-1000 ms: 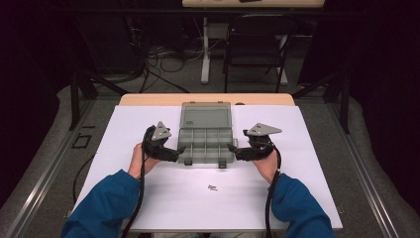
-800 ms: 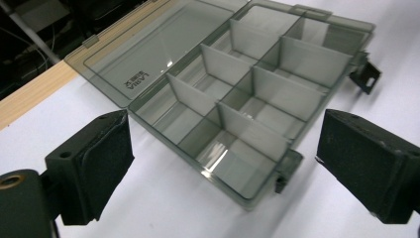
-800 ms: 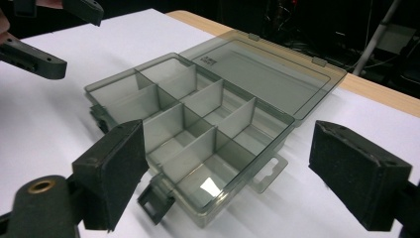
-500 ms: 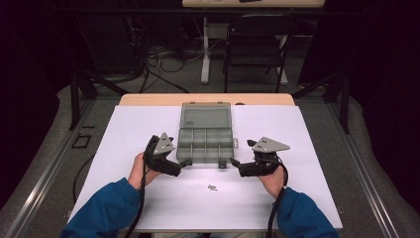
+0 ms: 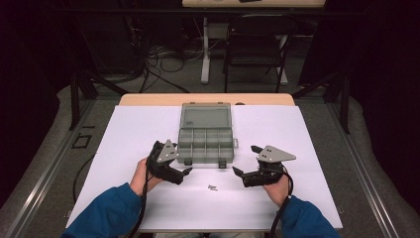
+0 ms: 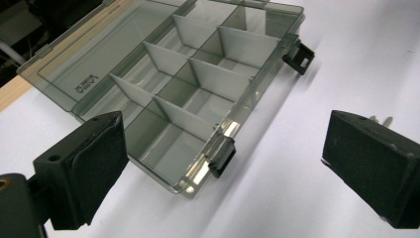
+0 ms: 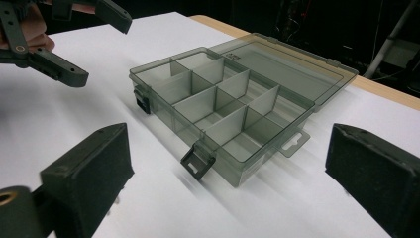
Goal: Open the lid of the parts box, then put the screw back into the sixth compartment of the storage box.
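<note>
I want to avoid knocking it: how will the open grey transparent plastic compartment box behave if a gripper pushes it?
The grey transparent plastic compartment box looks empty and thin-walled, so probably light and stiff. On the smooth white table cover it would likely slide, not tip.

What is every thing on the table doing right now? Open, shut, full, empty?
Organizer box: lid open, lying flat behind; compartments empty.
Box latches: undone, hanging at the front.
Screws: loose on the table, outside the box.
Left gripper: open, holding nothing.
Right gripper: open, holding nothing.

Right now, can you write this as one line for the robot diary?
left tongs: open | right tongs: open | box: lid open, compartments empty | screws: on table between tongs
</note>
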A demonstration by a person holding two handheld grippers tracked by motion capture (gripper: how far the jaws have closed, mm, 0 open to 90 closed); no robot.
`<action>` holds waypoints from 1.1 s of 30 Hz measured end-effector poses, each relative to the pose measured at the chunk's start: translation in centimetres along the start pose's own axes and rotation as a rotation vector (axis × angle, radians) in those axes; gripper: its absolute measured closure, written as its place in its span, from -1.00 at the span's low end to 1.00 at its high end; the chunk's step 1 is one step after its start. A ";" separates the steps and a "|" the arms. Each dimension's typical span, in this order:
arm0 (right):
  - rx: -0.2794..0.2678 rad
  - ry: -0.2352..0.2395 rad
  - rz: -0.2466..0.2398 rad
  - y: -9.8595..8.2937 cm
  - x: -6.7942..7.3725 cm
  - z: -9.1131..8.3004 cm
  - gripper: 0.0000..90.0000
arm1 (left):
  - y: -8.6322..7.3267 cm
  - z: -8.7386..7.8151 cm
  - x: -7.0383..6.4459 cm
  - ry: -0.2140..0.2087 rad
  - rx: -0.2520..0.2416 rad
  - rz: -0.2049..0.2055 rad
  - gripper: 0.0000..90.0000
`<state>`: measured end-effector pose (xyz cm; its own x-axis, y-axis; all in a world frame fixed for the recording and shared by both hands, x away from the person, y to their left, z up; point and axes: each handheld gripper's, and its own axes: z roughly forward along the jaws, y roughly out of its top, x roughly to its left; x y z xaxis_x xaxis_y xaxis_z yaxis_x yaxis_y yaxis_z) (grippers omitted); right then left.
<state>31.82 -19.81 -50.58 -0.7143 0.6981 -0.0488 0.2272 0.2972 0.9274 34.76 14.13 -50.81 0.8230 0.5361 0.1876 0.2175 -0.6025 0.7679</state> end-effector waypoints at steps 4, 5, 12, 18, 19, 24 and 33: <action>-0.008 -0.001 0.005 -0.2 0.1 -0.9 -1.00 | 0.0 -0.1 -0.8 -0.015 -0.003 0.015 -0.95; -0.008 -0.001 0.005 -0.2 0.1 -0.9 -1.00 | 0.0 -0.1 -0.8 -0.015 -0.003 0.015 -0.95; -0.008 -0.004 -0.015 -0.4 0.2 -1.1 -1.00 | 0.4 -0.3 -1.6 -0.029 -0.003 0.052 -0.96; -0.010 0.009 -0.037 -0.5 0.3 -0.7 -1.00 | 0.7 0.2 -2.3 -0.070 0.033 0.094 -0.96; -0.006 0.011 -0.040 -0.5 0.3 -0.7 -1.00 | 0.8 0.2 -2.3 -0.075 0.038 0.099 -0.96; -0.019 0.010 -0.043 -0.5 0.2 -0.8 -1.00 | 1.2 0.4 -2.8 -0.103 0.044 0.125 -0.99; -0.035 0.024 -0.039 -0.5 -0.1 -1.0 -1.00 | 1.9 1.4 -3.7 -0.170 0.075 0.180 -0.99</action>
<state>31.14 -20.63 -50.65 -0.7380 0.6705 -0.0765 0.1757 0.3003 0.9375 32.83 10.19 -50.88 0.9271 0.3129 0.2065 0.0926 -0.7249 0.6826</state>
